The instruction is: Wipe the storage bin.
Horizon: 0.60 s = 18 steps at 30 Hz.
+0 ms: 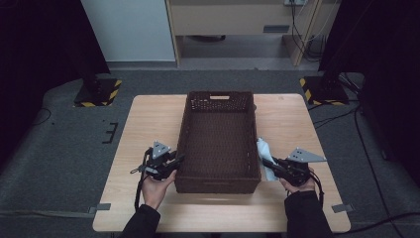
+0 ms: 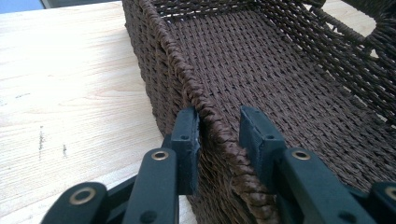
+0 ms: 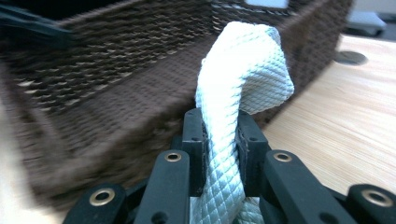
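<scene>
Left gripper [image 2: 219, 128] straddling wicker basket [image 1: 218, 144] near-left rim, jaws narrow but slack, likely steadying it. Right gripper [image 3: 219, 130] clamped on white cloth [image 3: 243, 70], raised beside right wall, probably to drop in.

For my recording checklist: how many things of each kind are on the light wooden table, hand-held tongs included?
Dark brown woven rectangular basket: 1
Pale quilted white cloth: 1
Black two-jaw tongs, left and right: 2
Total: 4

The left tool [image 2: 218, 135] straddles the braided rim of the dark brown woven basket [image 2: 261, 65], one jaw touching its outer wall, the other inside and apart, on the pale wooden tabletop [image 2: 70, 93].
</scene>
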Tool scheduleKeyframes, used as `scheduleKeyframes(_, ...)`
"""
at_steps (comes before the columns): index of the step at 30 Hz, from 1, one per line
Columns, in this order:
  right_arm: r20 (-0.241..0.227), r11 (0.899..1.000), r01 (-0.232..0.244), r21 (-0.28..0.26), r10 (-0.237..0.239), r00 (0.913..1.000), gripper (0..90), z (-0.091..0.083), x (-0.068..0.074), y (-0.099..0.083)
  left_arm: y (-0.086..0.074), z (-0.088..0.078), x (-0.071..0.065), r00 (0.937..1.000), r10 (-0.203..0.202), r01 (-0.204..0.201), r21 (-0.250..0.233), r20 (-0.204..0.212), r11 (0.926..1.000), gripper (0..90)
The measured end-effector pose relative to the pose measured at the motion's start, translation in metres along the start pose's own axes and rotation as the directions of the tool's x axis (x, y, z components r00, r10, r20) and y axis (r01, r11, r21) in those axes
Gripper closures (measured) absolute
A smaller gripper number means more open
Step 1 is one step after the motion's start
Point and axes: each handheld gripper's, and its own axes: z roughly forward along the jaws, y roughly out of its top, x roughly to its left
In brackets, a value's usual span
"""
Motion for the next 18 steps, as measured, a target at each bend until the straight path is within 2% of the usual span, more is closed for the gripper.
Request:
scheduleKeyframes(3,0.001,0.998,0.029,0.052,-0.029,0.9996,77.7,0.004,0.007,-0.006,0.000,0.000,0.001,0.9999,-0.010,0.010,-0.002,-0.010,0.9999,62.6)
scheduleKeyframes(7,0.011,0.990,0.011,0.139,-0.013,0.9999,77.7,0.014,0.004,-0.016,-0.001,0.000,0.003,0.9995,-0.021,0.021,-0.016,-0.022,0.9997,54.1)
scheduleKeyframes(11,0.014,0.963,0.023,0.267,-0.028,0.9995,77.6,0.031,0.005,-0.029,-0.001,-0.001,0.004,0.9996,-0.012,0.011,-0.020,-0.024,0.9997,49.1)
scheduleKeyframes(13,0.016,0.950,0.033,0.311,-0.040,0.9991,77.5,0.038,0.007,-0.033,-0.002,-0.002,0.004,0.9998,-0.002,0.001,-0.022,-0.021,0.9997,48.3)
scheduleKeyframes(16,0.027,0.941,0.019,0.337,-0.029,0.9992,77.4,0.039,0.008,-0.035,-0.003,-0.004,0.004,1.0000,0.003,-0.003,-0.015,-0.003,0.9999,46.9)
scheduleKeyframes(18,0.033,0.946,0.016,0.325,-0.028,0.9990,77.4,0.035,0.008,-0.034,-0.004,-0.005,0.004,0.9998,0.012,-0.012,-0.007,0.014,0.9999,47.0)
